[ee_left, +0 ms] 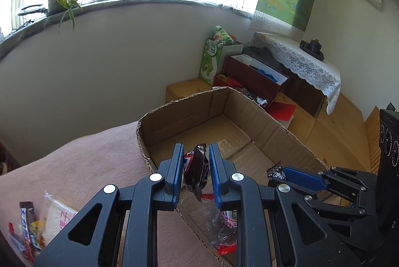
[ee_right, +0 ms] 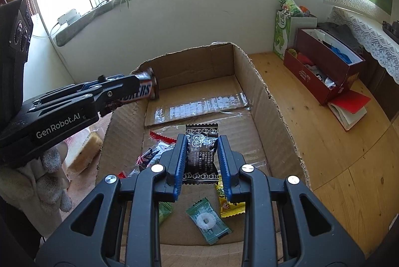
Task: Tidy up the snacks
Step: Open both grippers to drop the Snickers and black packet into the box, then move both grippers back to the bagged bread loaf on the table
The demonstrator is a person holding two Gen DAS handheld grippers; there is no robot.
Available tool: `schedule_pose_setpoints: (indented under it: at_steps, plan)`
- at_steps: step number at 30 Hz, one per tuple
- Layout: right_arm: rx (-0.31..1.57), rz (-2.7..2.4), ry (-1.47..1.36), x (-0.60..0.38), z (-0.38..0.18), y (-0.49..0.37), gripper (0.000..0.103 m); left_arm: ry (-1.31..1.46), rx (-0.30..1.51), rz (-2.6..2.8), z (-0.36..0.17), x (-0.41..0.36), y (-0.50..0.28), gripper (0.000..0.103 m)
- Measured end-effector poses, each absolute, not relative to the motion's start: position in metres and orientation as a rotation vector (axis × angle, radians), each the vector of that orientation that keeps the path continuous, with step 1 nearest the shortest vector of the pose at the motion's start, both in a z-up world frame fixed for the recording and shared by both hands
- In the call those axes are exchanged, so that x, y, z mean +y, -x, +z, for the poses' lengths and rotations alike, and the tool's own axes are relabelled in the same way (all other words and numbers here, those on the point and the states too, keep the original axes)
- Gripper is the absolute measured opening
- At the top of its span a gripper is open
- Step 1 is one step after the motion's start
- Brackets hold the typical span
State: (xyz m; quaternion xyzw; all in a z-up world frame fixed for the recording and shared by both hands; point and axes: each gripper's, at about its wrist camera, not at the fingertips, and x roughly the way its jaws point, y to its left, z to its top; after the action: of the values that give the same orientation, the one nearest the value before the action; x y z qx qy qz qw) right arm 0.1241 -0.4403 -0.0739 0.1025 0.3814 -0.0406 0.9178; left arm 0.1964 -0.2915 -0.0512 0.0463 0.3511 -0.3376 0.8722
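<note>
1. Snickers bar (ee_left: 195,168) sits pinched between the fingers of the left gripper (ee_left: 195,157), held above the near left part of the cardboard box (ee_left: 251,105); the right wrist view shows it (ee_right: 143,90) over the box's left wall.
2. Black printed sachet (ee_right: 201,151) is clamped flat between the fingers of the right gripper (ee_right: 202,154), nearly closed on it, above the box floor.
3. Inside the box lie a green sachet (ee_right: 208,221), a yellow sachet (ee_right: 230,204) and red-trimmed clear wrappers (ee_right: 159,144), all near.
4. More snacks (ee_left: 30,222) wait on the pink bed cover (ee_left: 87,167), left of the box.
5. Both held items look light; the wrappers are probably slick and crinkly, so a grip across the filled middle, not the crimped ends, seems safest.
6. The bar is likely firm, the sachet softer and crushable.
</note>
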Motion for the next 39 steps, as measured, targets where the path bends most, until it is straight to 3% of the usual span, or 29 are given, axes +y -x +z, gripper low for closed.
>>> schedule_pose_setpoints:
  at_steps: [6, 8, 12, 15, 19, 20, 23, 28, 39]
  plan:
    - [0.792, -0.091, -0.211, -0.44, -0.075, -0.124, 0.028, -0.1, 0.729, -0.71, -0.048, -0.294, -0.194, 0.019]
    - [0.788, -0.098, -0.208, -0.44, -0.074, -0.122, 0.042, -0.101, 0.725, -0.711, -0.047, -0.294, -0.193, 0.019]
    - [0.782, -0.106, -0.203, -0.439, -0.072, -0.119, 0.048, -0.101, 0.719, -0.71, -0.045, -0.293, -0.191, 0.019]
    - [0.778, -0.116, -0.198, -0.437, -0.071, -0.117, 0.062, -0.097, 0.712, -0.708, -0.041, -0.29, -0.188, 0.02]
    - [0.769, -0.124, -0.191, -0.434, -0.066, -0.111, 0.074, -0.1, 0.695, -0.705, -0.036, -0.285, -0.181, 0.027]
    - [0.769, -0.125, -0.188, -0.433, -0.066, -0.11, 0.079, -0.098, 0.692, -0.704, -0.035, -0.284, -0.18, 0.033]
    - [0.766, -0.131, -0.175, -0.429, -0.063, -0.106, 0.083, -0.085, 0.673, -0.697, -0.029, -0.277, -0.175, 0.052]
    - [0.77, -0.132, -0.167, -0.423, -0.061, -0.102, 0.087, -0.072, 0.646, -0.684, -0.019, -0.267, -0.165, 0.067]
    - [0.76, -0.101, -0.14, -0.404, -0.049, -0.099, 0.088, -0.038, 0.627, -0.643, -0.011, -0.235, -0.153, 0.068]
